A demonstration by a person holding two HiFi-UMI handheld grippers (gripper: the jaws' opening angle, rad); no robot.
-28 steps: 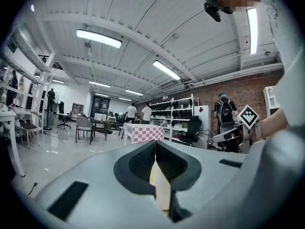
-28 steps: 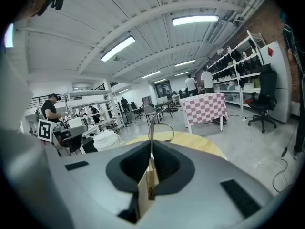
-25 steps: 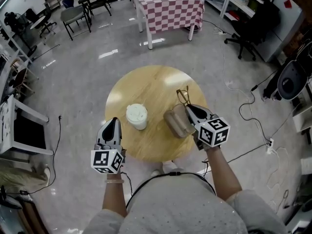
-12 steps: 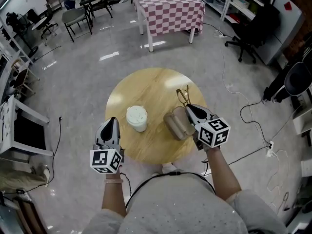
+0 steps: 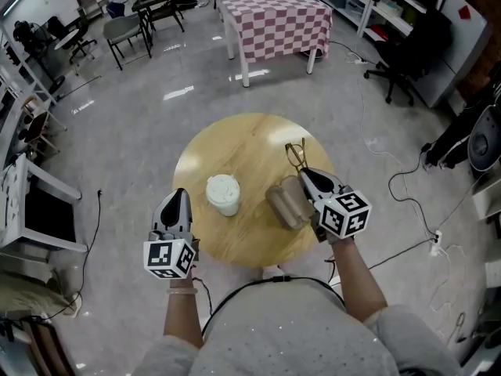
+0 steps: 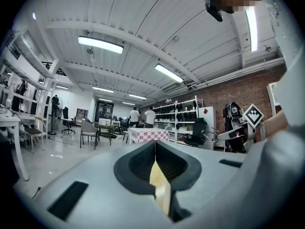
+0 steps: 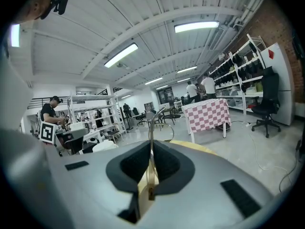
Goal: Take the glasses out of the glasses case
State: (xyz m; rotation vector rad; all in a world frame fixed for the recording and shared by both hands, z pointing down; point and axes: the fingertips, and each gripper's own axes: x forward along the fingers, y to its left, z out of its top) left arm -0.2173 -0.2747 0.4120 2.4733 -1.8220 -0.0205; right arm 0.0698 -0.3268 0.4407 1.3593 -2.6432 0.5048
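The gold-rimmed glasses hang above the round wooden table, beyond the tan glasses case. My right gripper is shut on one temple arm, just past the case's far end. In the right gripper view the thin arm of the glasses rises from between the closed pads of that gripper. I cannot tell whether the case is open. My left gripper is held off the table's near left edge, and in its own view this left gripper is shut with nothing in it.
A white lidded cup stands on the table left of the case. A checked-cloth table, chairs and shelving stand further off on the grey floor. Cables trail over the floor to the right.
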